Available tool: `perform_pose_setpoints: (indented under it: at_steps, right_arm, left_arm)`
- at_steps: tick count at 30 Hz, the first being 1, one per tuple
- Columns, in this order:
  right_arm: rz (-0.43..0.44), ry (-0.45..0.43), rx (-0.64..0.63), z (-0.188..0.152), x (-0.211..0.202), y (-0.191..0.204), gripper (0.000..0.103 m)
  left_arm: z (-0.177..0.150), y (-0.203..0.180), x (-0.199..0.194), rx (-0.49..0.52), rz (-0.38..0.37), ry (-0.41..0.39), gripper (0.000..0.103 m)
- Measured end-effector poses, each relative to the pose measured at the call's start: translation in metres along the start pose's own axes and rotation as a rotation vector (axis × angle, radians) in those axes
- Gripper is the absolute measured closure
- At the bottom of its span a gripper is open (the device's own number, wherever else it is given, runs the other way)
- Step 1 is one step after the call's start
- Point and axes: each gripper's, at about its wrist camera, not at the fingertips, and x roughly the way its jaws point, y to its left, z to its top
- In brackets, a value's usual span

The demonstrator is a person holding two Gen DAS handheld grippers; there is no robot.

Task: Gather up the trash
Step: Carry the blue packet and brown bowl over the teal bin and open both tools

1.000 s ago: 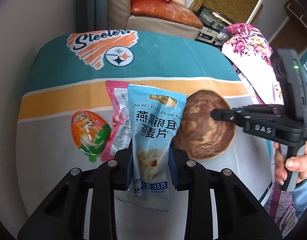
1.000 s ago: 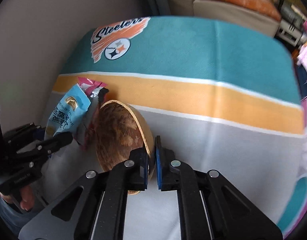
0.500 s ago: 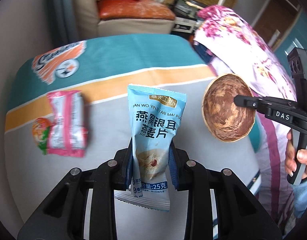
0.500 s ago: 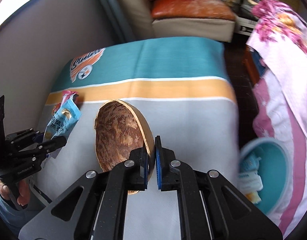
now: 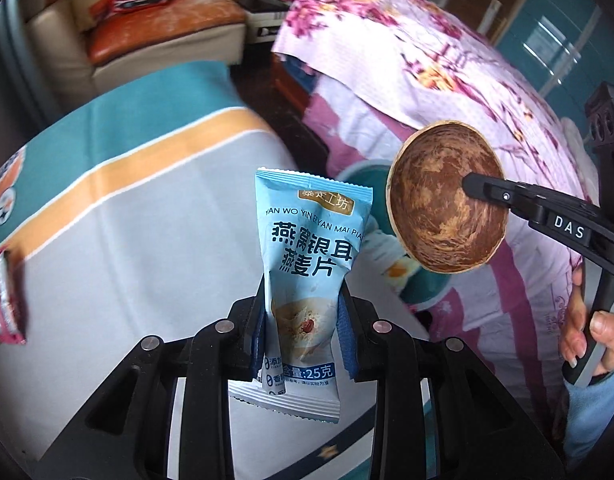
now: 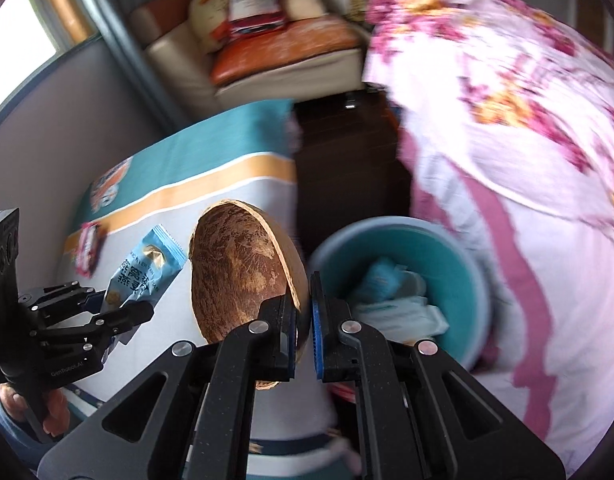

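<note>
Our left gripper (image 5: 303, 320) pinches a pale-blue oatmeal sachet (image 5: 311, 248), our right gripper (image 6: 305, 312) a brown coconut-shell bowl (image 6: 243, 268) beside the teal bin (image 6: 467, 280), seemingly part-filled; a pink wrapper (image 6: 87, 250) remains.

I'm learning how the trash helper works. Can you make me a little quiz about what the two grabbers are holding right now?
1. True or false: the left gripper is empty.
2. What does the right gripper pinch? A) a spoon B) the rim of the brown coconut shell C) a sock
3. Fill in: the teal bin stands on the floor beside the ____.

Key
1. False. It grips the blue snack packet.
2. B.
3. Table. The bin already has wrappers inside, and a pink wrapper lies on the table.
</note>
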Motion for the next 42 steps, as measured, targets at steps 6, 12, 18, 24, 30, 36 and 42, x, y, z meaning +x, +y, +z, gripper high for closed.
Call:
perform_pose_setpoints:
  at_steps: [6, 12, 18, 24, 30, 36, 42]
  right_arm:
    - [-0.092, 0.003, 0.074, -0.017, -0.006, -0.066, 0.097]
    - [-0.133, 0.021, 0.112, -0.02, 0.003, -0.098, 0.097]
    - [-0.148, 0.023, 0.127, -0.013, 0.012, -0.113, 0.097]
    - [-0.15, 0.047, 0.132, -0.013, 0.025, -0.117, 0.097]
    - [-0.149, 0.083, 0.135, -0.015, 0.041, -0.117, 0.096]
    - [-0.139, 0.119, 0.129, -0.017, 0.057, -0.112, 0.096]
    - [-0.108, 0.167, 0.103, -0.017, 0.075, -0.095, 0.084]
  left_arm:
    - [0.021, -0.053, 0.05, 0.013, -0.029, 0.06, 0.072]
    - [0.033, -0.078, 0.088, 0.006, -0.044, 0.11, 0.072]
    - [0.047, -0.087, 0.106, -0.001, -0.03, 0.116, 0.049]
    - [0.049, -0.078, 0.108, -0.013, -0.006, 0.104, 0.028]
    - [0.046, -0.066, 0.109, -0.041, -0.004, 0.104, 0.023]
    - [0.045, -0.061, 0.096, -0.031, 0.012, 0.072, 0.021]
    - [0.045, -0.045, 0.082, -0.042, 0.042, 0.029, 0.013]
